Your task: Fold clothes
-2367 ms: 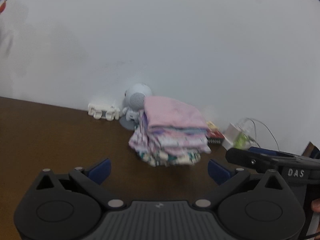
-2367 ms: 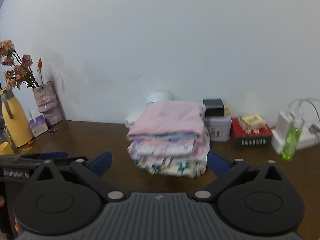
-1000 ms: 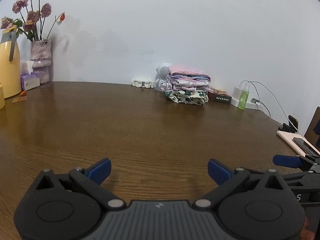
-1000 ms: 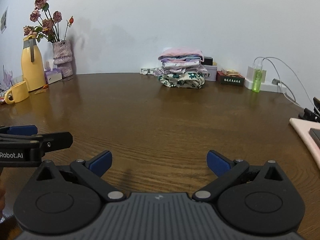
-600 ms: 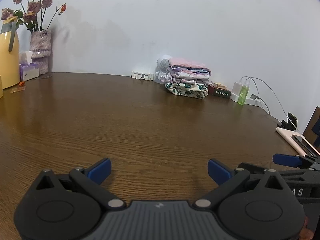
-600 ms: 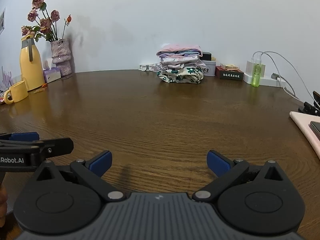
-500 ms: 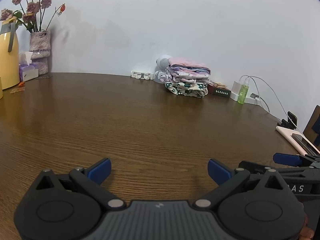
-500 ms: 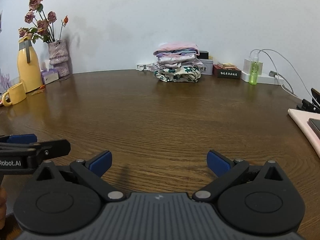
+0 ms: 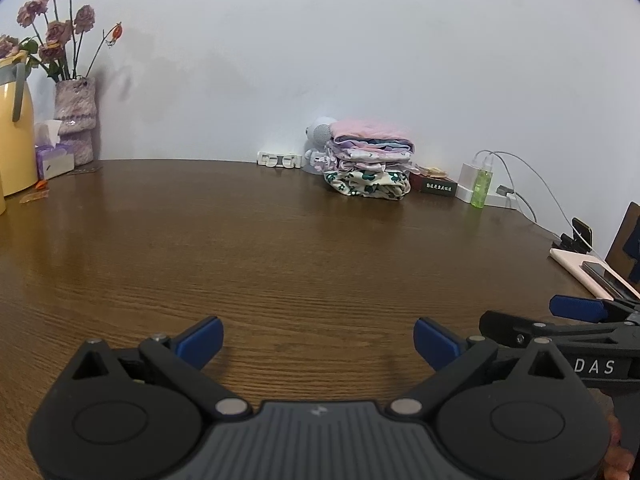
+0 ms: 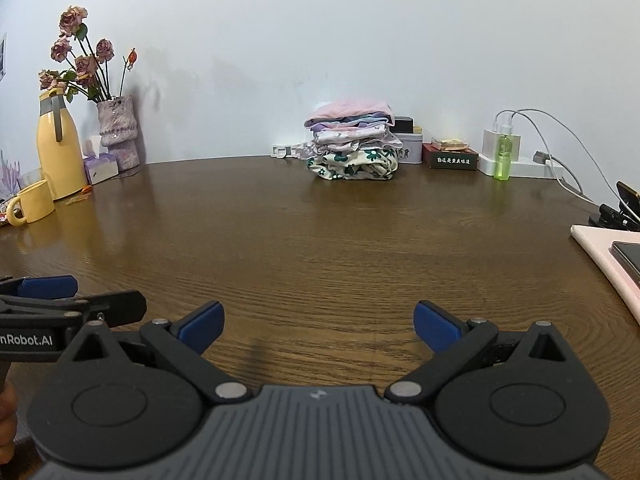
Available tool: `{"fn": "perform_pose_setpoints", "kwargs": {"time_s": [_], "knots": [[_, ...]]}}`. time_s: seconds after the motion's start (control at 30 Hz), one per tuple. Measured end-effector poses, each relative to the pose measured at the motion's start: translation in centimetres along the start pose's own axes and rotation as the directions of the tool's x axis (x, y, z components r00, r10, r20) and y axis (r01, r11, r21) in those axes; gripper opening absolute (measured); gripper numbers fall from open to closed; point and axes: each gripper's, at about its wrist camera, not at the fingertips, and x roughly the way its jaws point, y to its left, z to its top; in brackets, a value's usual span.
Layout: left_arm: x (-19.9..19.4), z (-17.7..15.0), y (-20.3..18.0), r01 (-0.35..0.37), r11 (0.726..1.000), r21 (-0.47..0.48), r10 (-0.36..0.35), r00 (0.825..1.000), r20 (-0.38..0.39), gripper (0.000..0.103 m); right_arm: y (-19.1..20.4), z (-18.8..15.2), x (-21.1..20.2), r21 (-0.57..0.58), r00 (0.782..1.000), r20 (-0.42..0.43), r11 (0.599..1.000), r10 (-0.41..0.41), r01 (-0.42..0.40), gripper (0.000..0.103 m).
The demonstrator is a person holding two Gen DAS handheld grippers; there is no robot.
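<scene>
Plain white wall (image 10: 320, 40), dark wood-grain table (image 10: 320, 240), soft even light, faint sheen on tabletop

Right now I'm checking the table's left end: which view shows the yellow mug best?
The right wrist view: the mug stands whole beside the yellow flask. The left wrist view cuts it off; only the flask's edge shows.

The left gripper (image 9: 318, 340) hovers low over the near edge of the wooden bench (image 9: 280, 248), jaws spread wide and empty. The stack of folded clothes (image 9: 370, 164) sits far, against the wall. The right gripper (image 9: 560, 316) enters at near right, beside it.
</scene>
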Motion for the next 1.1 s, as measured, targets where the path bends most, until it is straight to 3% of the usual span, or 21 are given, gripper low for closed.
{"fn": "perform_pose_setpoints", "kwargs": {"time_s": [1.1], "knots": [[0.30,0.02,-0.89,-0.040,0.999,0.019,0.040,0.999,-0.008,0.102,0.21,-0.13,0.19,-0.003,1.000,-0.006,1.000,-0.017,0.017,0.103]]}}
